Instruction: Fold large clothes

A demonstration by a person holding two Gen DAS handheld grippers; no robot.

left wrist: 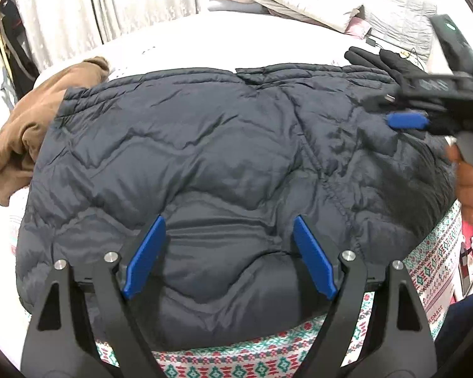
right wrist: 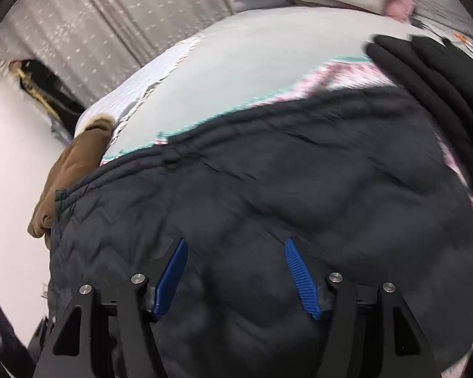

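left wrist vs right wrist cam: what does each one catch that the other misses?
Left wrist only: the right gripper seen from the side over the jacket's right part, the bare fingers of the hand holding it, and the patterned blanket in sharp detail under the near hem.

Right wrist only: its own open blue pads over the jacket, and a dark object at lower left.

Both: the dark quilted jacket spread flat, the brown garment at its left, the black garment at far right, pillows and curtain.
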